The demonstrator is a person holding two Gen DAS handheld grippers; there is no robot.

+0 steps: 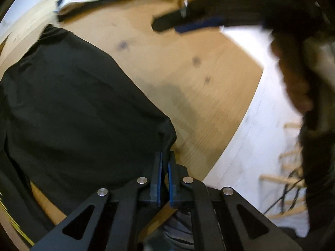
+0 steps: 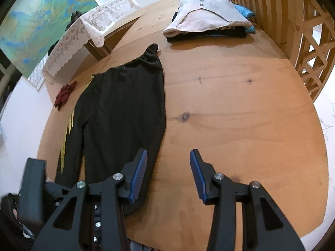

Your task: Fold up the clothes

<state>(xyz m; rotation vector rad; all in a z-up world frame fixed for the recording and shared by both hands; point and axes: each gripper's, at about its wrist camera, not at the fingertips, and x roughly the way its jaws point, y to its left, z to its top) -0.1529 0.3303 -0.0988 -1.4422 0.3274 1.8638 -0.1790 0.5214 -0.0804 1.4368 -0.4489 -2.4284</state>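
Note:
Black trousers (image 2: 121, 113) with a yellow side stripe (image 2: 68, 131) lie lengthwise on the round wooden table (image 2: 240, 115), waistband at the far end. In the left wrist view the same black trousers (image 1: 73, 104) fill the left side, and my left gripper (image 1: 165, 156) is shut on their near corner. My right gripper (image 2: 169, 156) hovers open over bare wood just right of the near trouser leg, with nothing between its blue pads. It shows blurred in the left wrist view as the right gripper (image 1: 184, 25), with a hand (image 1: 293, 73) behind it. The left gripper's body (image 2: 31, 188) sits at lower left.
A stack of folded clothes (image 2: 209, 14) topped by a white buttoned garment lies at the table's far side, beside a wooden slatted screen (image 2: 272, 14). A dark red cloth (image 2: 65, 94) lies at the left edge. A lace-covered table (image 2: 88, 27) stands beyond. The table's edge (image 1: 240, 129) drops to white floor.

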